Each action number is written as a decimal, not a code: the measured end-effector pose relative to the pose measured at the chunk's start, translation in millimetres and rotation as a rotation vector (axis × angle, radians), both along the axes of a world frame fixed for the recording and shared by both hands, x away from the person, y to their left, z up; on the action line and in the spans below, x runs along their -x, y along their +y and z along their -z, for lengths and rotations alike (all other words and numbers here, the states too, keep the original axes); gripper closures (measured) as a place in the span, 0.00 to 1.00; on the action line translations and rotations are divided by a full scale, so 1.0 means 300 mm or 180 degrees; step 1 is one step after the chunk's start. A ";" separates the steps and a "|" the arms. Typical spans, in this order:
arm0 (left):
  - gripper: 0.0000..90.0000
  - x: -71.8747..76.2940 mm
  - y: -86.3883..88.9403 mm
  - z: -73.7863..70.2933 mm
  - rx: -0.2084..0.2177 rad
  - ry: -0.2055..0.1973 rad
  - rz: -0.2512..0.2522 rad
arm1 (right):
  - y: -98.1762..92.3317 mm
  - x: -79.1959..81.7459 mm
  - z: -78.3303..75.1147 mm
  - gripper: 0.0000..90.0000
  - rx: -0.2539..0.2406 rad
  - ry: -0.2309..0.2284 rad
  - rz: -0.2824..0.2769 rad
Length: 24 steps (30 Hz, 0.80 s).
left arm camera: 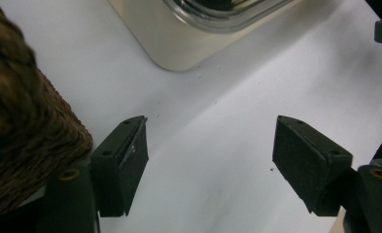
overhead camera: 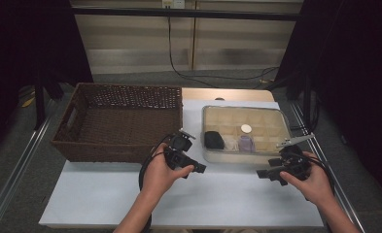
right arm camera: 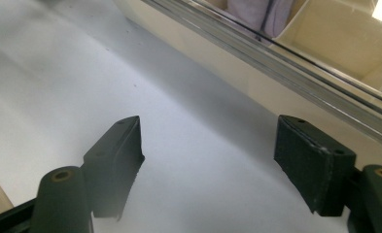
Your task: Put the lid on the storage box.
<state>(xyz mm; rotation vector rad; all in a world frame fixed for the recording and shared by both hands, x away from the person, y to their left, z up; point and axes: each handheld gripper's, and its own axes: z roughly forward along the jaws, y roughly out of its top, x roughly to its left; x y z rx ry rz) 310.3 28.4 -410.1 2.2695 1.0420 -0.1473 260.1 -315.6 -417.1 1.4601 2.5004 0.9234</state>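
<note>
I hold my left gripper (overhead camera: 198, 167) over the white table (overhead camera: 217, 199), just in front of the near right corner of the brown wicker basket (overhead camera: 118, 121). Its jaws stand spread wide with nothing between them but bare table. In the left gripper view the basket's woven corner sits close beside one jaw, and a rounded corner of the clear plastic box (left arm camera: 179, 43) lies ahead.

My right gripper (overhead camera: 262, 173) hovers near the front right corner of that same box (overhead camera: 247, 127), low over the table and pointing leftward. Its jaws are also spread apart and empty.

The box sits on the table to the right of the basket, a narrow strip of table between them. It is split into compartments. In the front row I see a black thing (overhead camera: 214, 140) and, further right, a pale purple thing (overhead camera: 246, 143); a small white round thing (overhead camera: 246, 128) lies behind the purple one. In the right gripper view the purple thing (right arm camera: 261, 14) shows through the box wall.
</note>
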 end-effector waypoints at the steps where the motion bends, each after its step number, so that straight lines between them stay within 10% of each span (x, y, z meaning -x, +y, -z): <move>1: 0.32 0.004 0.003 0.003 0.0012 0.0000 0.0002 | 0.001 0.001 0.000 0.27 0.0006 -0.0009 -0.0026; 24: 0.29 0.050 0.083 0.057 0.0056 -0.0041 0.0076 | 0.001 0.025 0.034 0.22 0.0051 -0.0073 -0.0158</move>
